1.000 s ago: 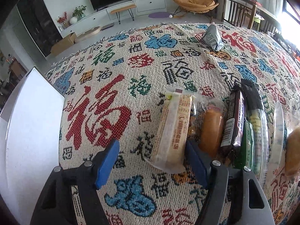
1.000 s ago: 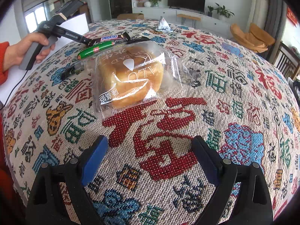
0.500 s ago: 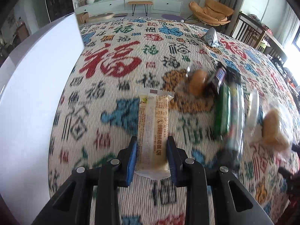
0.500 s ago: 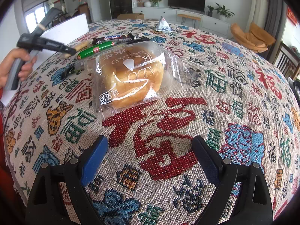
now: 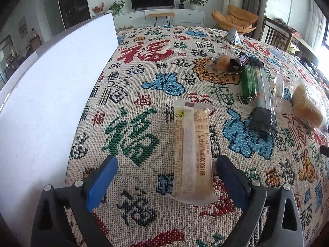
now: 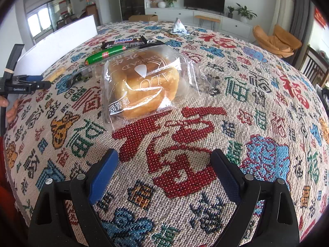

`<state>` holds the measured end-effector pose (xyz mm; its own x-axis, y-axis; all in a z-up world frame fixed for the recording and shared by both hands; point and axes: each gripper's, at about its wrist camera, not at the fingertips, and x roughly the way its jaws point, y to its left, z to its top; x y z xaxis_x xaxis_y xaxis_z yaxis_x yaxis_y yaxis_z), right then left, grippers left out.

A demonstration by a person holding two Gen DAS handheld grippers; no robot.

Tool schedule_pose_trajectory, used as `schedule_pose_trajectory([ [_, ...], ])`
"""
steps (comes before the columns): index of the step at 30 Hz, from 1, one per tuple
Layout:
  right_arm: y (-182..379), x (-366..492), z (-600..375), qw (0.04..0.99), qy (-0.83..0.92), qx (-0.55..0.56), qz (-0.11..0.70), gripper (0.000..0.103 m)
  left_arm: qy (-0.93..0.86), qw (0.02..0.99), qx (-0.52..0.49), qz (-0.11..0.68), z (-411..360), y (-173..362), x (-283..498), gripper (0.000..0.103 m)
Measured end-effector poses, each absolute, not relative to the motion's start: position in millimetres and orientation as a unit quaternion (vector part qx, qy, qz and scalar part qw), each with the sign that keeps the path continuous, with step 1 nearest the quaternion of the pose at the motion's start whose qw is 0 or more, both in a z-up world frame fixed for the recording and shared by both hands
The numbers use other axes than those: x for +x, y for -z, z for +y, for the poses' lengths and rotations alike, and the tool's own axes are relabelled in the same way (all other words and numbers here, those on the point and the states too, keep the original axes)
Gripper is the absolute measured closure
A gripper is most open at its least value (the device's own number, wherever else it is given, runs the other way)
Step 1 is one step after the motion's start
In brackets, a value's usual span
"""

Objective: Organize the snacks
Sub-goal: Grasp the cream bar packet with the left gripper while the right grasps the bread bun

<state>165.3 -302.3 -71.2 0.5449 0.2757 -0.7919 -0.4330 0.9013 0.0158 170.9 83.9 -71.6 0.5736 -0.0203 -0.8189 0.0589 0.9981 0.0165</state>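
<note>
- beige snack bar [image 5: 192,154] lies flat on the patterned cloth [image 5: 135,94], lower centre of the left wrist view, lengthwise between the left gripper [image 5: 167,175] fingers, touching neither pad.
- change: half a second ago the same bar was pinched between these pads; now the jaws are opening, wide, with the bar free on the cloth.
- change: the white board [image 5: 51,94] at frame left fills about as much of the view as it did half a second ago.
- right gripper [image 6: 164,174] spread wide over bare cloth at the bottom of its frame, nothing between the pads, unchanged from before; bagged bread [image 6: 144,86] sits just above centre, same spot.
- right wrist view alone shows: the left gripper from the side at the left edge [image 6: 26,84], a hand [image 6: 11,111] below it, and the snickers label [image 6: 123,41].
- left wrist view alone shows: a small wrapped bun [image 5: 221,64] and a dark long packet [image 5: 262,94], upper right; the green sausage [image 5: 247,80] appears in both views.
</note>
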Motion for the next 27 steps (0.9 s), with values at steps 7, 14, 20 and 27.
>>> schedule_pose_trajectory([
  [7, 71.9, 165.1, -302.8, 0.874, -0.202, -0.091, 0.432, 0.009, 0.015, 0.891, 0.011, 0.454, 87.5, 74.3, 170.8, 0.0],
  [14, 71.8, 165.4, -303.9, 0.874, -0.203, -0.09, 0.432, 0.009, 0.014, 0.892, 0.009, 0.452, 87.0, 74.6, 171.1, 0.0],
  [20, 65.3, 144.5, -303.3, 0.843, -0.23, -0.125, 0.47, 0.011, 0.015, 0.891, 0.009, 0.453, 86.8, 74.9, 171.7, 0.0],
  [27, -7.4, 122.1, -313.7, 0.865, -0.255, -0.131, 0.412, 0.01, 0.015, 0.891, 0.009, 0.453, 86.5, 75.0, 172.4, 0.0],
])
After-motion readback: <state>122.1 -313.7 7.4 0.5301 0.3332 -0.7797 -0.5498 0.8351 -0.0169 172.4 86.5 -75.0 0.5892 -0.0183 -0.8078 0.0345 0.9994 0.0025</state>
